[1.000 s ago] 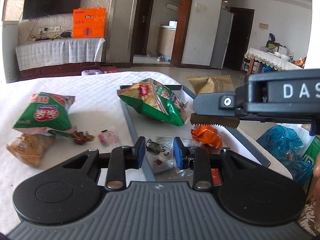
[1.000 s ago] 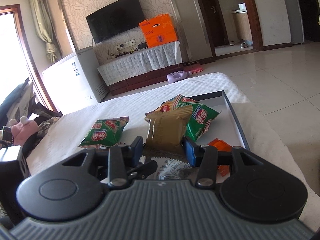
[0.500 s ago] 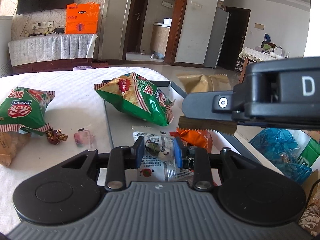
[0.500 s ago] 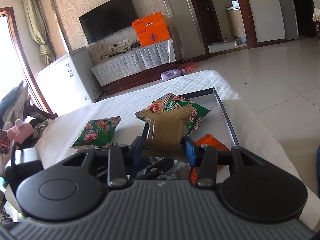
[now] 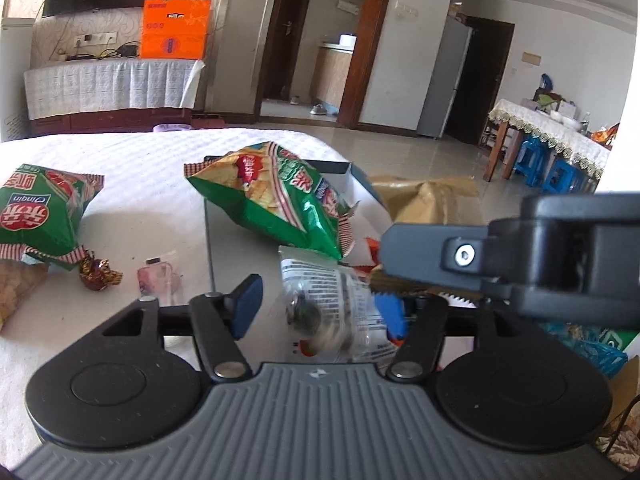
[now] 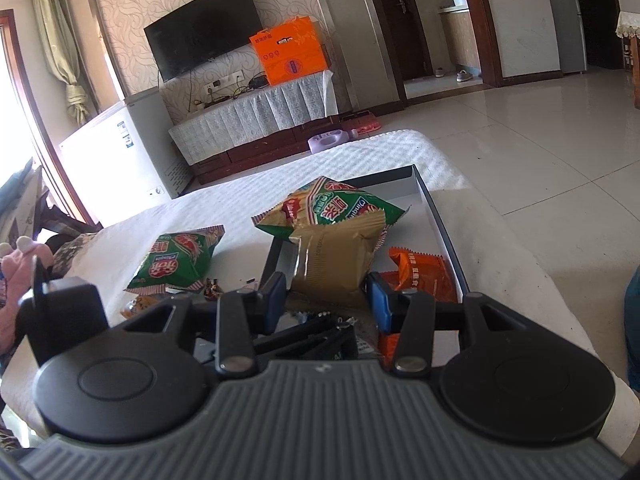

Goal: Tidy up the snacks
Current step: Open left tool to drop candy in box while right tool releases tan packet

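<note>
Left gripper jaws, clenched on clear packet a second ago, now opening; packet, light and crinkly, lies free in tray. Right gripper grasps soft brown pouch at lower seam

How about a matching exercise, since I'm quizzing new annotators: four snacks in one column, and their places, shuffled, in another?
Snacks
1. brown packet
2. clear packet
3. orange packet
4. wrapped candy

Places
A. on the white cloth, outside the tray
B. gripped in the right claw
C. lying in the tray by its right wall
D. loose inside the left claw

Pairs: 1-B, 2-D, 3-C, 4-A.

The left claw's jaws are opening, with the clear packet between them.
</note>
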`<state>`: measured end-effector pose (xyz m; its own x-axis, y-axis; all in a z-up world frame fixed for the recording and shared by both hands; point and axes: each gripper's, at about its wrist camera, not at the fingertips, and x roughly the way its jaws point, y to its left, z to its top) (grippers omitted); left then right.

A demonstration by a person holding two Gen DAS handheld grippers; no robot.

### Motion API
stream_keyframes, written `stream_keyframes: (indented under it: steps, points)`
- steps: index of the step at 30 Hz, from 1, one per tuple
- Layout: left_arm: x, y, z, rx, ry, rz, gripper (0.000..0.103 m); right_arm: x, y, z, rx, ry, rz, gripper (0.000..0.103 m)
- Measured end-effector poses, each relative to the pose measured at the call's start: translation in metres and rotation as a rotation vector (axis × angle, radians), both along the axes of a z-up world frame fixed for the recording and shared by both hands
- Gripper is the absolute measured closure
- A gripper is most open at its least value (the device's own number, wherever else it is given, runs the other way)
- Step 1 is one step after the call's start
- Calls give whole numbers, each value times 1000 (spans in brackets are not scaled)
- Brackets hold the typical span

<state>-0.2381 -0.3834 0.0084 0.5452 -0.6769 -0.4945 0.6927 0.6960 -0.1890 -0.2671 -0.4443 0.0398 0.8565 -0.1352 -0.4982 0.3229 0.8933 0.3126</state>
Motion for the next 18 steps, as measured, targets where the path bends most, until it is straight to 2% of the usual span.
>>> stream_keyframes:
  steps: [2,4,6,11,18]
  points:
    - [0,1,0,6,-7,-4,33,0,0,-1,-3,-1,-1,56]
    - [-2,2,0,19,-23,-2,24,1,0,-1,-8,1,-4,56]
    - [-4,4,0,11,-24,-27,19,2,0,-2,-12,9,-7,56]
    - [-14,8,1,33,-70,-52,17,3,-3,-4,-9,13,-16,55]
    - [-21,24,8,12,-71,-66,13,9,-2,-10,-9,45,-13,55]
